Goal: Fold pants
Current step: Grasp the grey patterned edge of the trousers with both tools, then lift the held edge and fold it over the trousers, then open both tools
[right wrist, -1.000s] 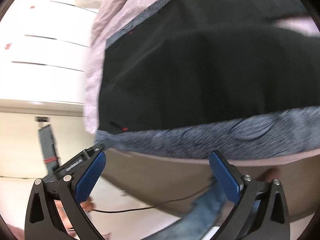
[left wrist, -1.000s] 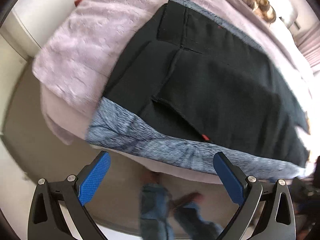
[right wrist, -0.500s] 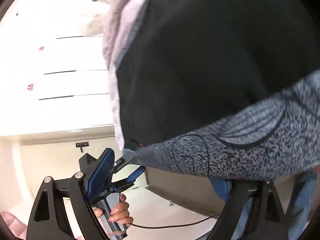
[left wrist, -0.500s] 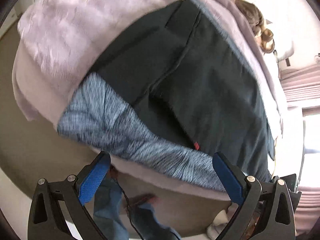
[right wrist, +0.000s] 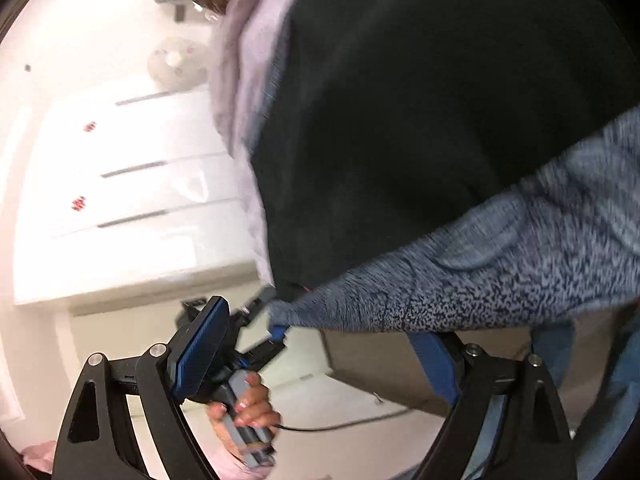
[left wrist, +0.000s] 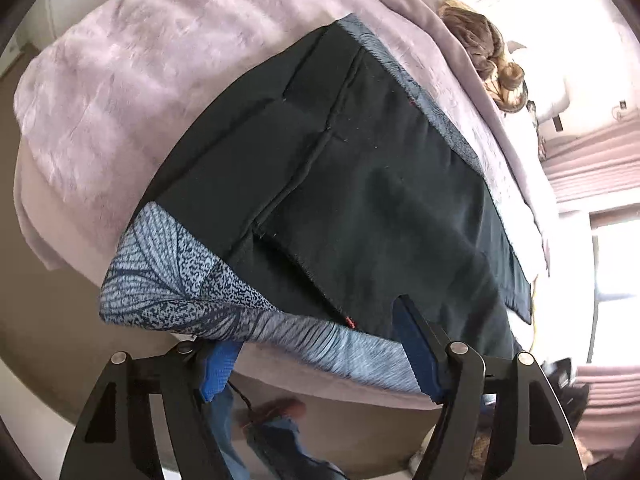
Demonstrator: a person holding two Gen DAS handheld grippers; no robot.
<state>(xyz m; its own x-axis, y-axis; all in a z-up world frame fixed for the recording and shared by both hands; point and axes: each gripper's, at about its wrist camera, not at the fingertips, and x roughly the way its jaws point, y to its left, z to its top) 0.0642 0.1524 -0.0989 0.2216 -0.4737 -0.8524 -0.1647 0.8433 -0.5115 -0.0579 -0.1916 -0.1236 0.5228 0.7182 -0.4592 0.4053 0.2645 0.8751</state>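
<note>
Black pants [left wrist: 360,184] with a blue-grey patterned band [left wrist: 172,280] lie flat on a lilac bed cover [left wrist: 132,80]. My left gripper [left wrist: 316,352] is open, its blue fingers straddling the band's near edge at the bed's edge; one finger [left wrist: 416,344] lies over the cloth, the other [left wrist: 218,368] under it. In the right wrist view the same pants [right wrist: 420,120] and band [right wrist: 480,264] fill the right side. My right gripper [right wrist: 320,344] is open, its right finger [right wrist: 436,364] under the band. The other gripper, held by a hand [right wrist: 248,404], touches the band's corner.
The bed's edge drops to a beige base and floor [left wrist: 52,352]. The person's jeans and foot [left wrist: 272,420] stand close below. White drawers [right wrist: 120,184] stand to the left in the right wrist view. A curly brown wig or toy [left wrist: 492,52] lies at the bed's far end.
Both grippers have moved in to the band at the bed's edge. The left fingers now straddle the band's edge; the right gripper has slid under it.
</note>
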